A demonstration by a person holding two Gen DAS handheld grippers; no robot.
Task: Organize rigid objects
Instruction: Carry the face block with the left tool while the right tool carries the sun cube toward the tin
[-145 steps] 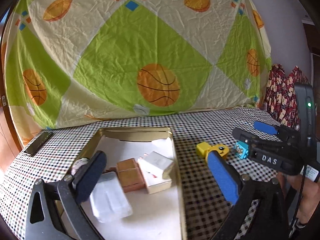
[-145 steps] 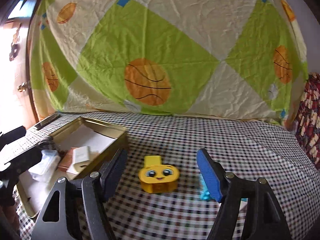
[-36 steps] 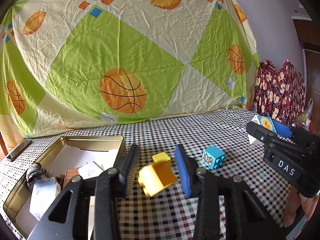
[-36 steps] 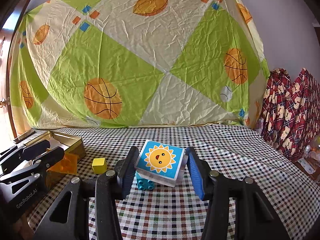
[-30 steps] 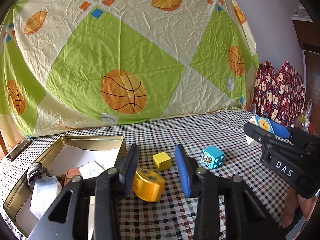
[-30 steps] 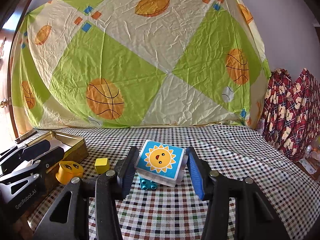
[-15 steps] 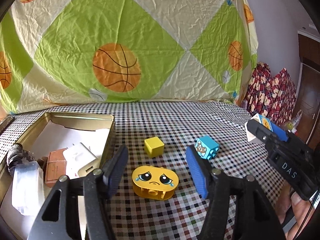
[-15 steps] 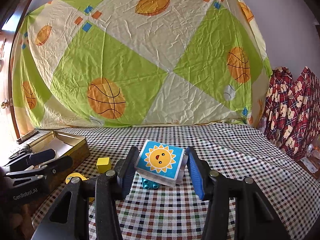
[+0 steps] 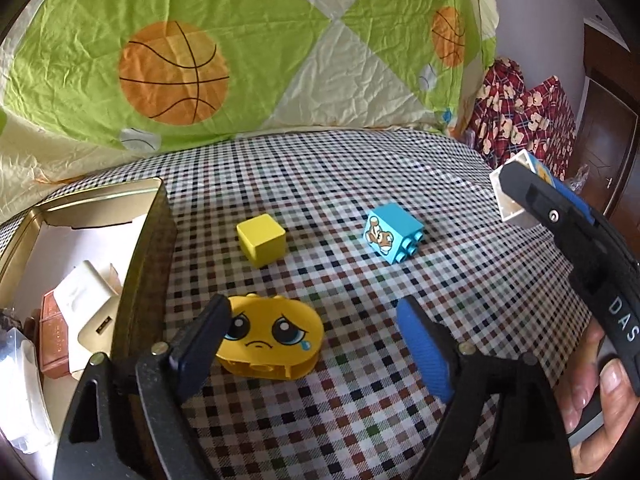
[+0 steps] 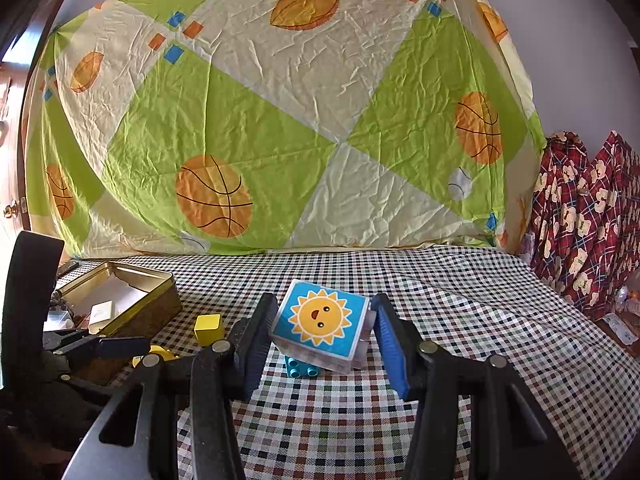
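Observation:
My left gripper [image 9: 316, 344] is open and low over the checkered table. A yellow sad-face brick [image 9: 270, 338] lies between its fingers, close to the left one. A small yellow cube [image 9: 261, 239] and a blue brick with a bear picture [image 9: 393, 233] lie further ahead. My right gripper [image 10: 322, 334] is shut on a white block with a sun picture [image 10: 320, 322], held above the blue brick [image 10: 302, 368]. That gripper and the block [image 9: 516, 196] show at the right of the left wrist view.
A gold tin [image 9: 150, 240] with a white charger, a brown box and a clear case stands left of the toys; it also shows in the right wrist view [image 10: 152, 292]. A sports-print sheet hangs behind the table. Red patterned cloth [image 10: 592, 216] lies at the right.
My left gripper let the yellow face brick drop onto the table, opened wider and dipped down toward it. The right gripper keeps hold of the sun block, nearly still.

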